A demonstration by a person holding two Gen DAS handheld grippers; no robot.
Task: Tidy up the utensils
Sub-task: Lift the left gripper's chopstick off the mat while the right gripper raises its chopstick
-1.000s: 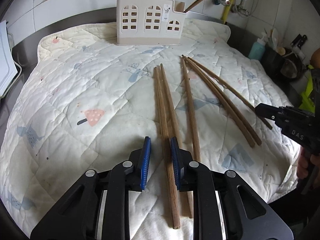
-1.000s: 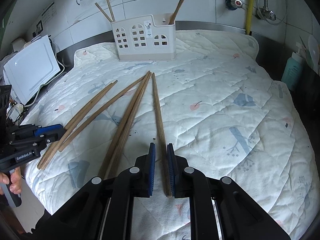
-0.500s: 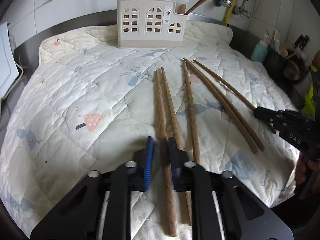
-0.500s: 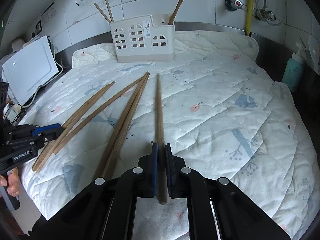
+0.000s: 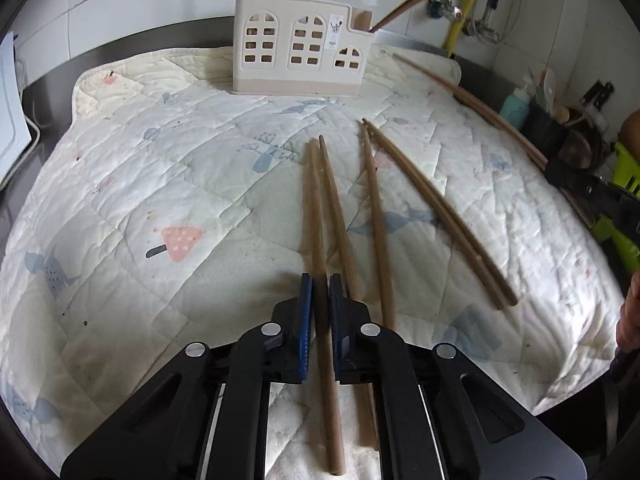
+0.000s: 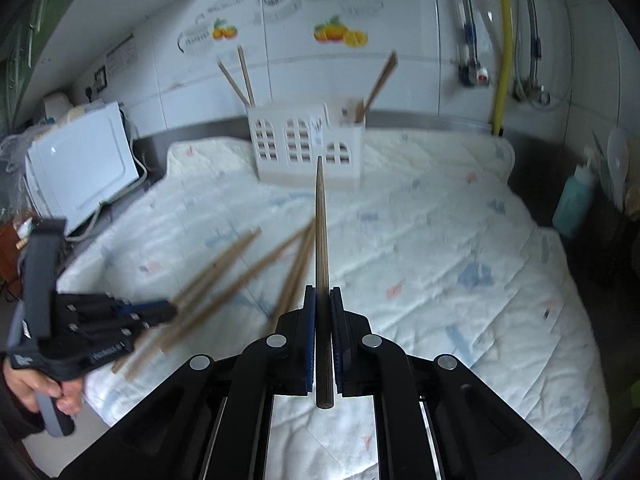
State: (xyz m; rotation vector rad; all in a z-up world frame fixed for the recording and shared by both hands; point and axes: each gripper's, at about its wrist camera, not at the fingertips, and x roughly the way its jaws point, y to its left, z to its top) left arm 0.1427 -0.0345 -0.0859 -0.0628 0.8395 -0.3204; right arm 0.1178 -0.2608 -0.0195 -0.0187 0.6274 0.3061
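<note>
My left gripper (image 5: 319, 284) sits low on the quilted mat (image 5: 160, 160), jaws closing, pads pressing a wooden chopstick (image 5: 314, 208) that still lies flat. Another chopstick (image 5: 340, 216) lies against it, with a single one (image 5: 376, 216) and a pair (image 5: 440, 216) to the right. My right gripper (image 6: 322, 294) is shut on a chopstick (image 6: 321, 220), lifted off the mat and pointing at the cream utensil holder (image 6: 308, 152). The left wrist view shows that raised chopstick (image 5: 468, 96) and the right gripper (image 5: 556, 170) at the right edge. The holder (image 5: 298, 56) has chopsticks standing in it.
A white appliance (image 6: 84, 164) stands left of the mat, and a teal bottle (image 6: 572, 204) at the right. A yellow pipe (image 6: 502, 48) and taps run down the tiled wall. A person's hand (image 6: 36, 388) holds the left gripper's handle (image 6: 44, 280).
The left jaws closed onto the chopstick on the mat. The right gripper gripped the rightmost chopstick and raised it off the mat, its tip now toward the holder.
</note>
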